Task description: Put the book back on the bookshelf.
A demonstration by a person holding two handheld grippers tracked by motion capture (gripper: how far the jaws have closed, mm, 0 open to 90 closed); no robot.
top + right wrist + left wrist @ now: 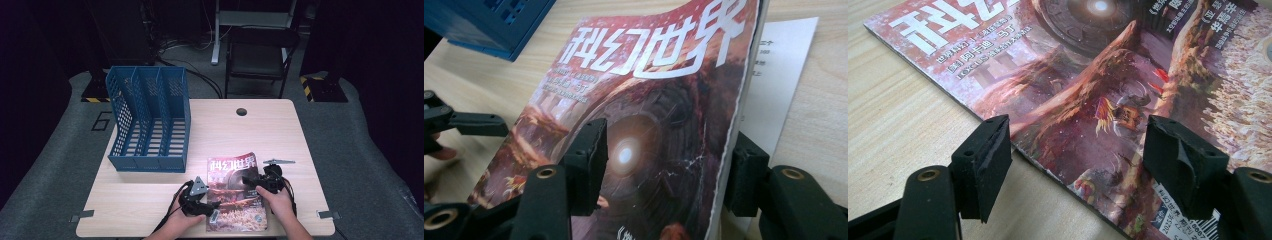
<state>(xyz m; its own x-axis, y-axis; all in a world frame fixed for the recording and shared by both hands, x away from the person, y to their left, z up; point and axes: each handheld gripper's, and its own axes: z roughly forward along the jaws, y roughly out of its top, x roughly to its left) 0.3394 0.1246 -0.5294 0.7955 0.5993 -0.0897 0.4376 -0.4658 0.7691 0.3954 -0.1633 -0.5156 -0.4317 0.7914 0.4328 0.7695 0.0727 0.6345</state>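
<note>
A: Where does the high view sit?
B: Above the near edge of the table, looking forward and down, well back.
A: And the gripper views?
B: Each looks along its own jaws, low and close. Both share the magazine cover: the left across its edge between the jaws, the right up toward its title.

Your magazine lies at the lower centre of the frame on the worktop, red illustrated cover up, its right edge lifted and curling.
</note>
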